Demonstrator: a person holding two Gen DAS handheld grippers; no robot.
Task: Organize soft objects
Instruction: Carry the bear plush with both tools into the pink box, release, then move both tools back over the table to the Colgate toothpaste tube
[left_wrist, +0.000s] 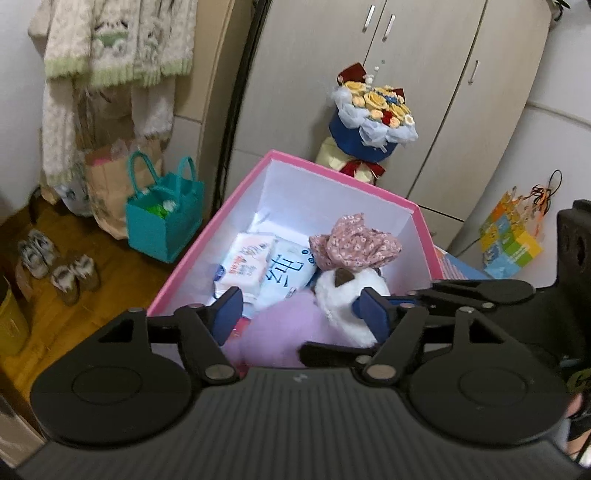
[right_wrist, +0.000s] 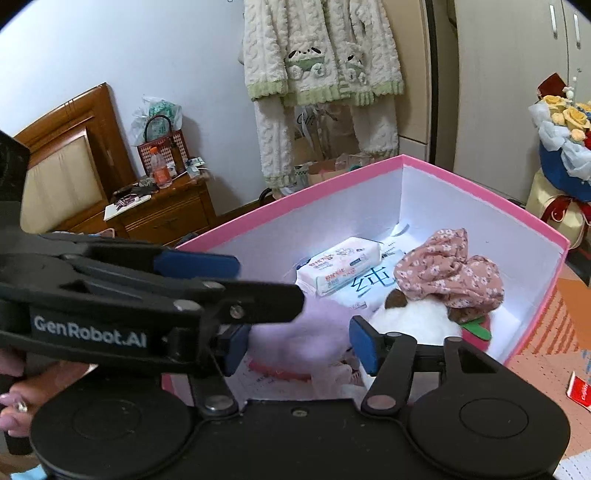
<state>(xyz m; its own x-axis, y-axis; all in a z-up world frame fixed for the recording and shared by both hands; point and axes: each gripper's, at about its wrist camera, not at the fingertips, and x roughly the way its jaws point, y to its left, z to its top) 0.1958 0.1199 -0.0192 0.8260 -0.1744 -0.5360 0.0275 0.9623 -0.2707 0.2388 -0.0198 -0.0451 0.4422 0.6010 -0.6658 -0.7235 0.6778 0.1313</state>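
Both of my grippers hang over the near end of the pink box, pointing down into it. The left gripper has its jaws apart; the lilac plush lies under the gap and the pads do not press on it. Its right pad sits just beside the white plush. The right gripper is likewise spread, with the lilac plush between its blue pads but not pinched, as far as I can see. The left gripper's body crosses the right wrist view from the left, where part of a hand shows at the lower edge.

Inside the box: two tissue packs lie flat on the floor towards the far wall. The white plush lies at the right, touching the lilac one. A floral cloth is bunched on top of it.

Beyond the box stand a bouquet, a teal bag and a wardrobe. A fleece garment hangs on the wall.
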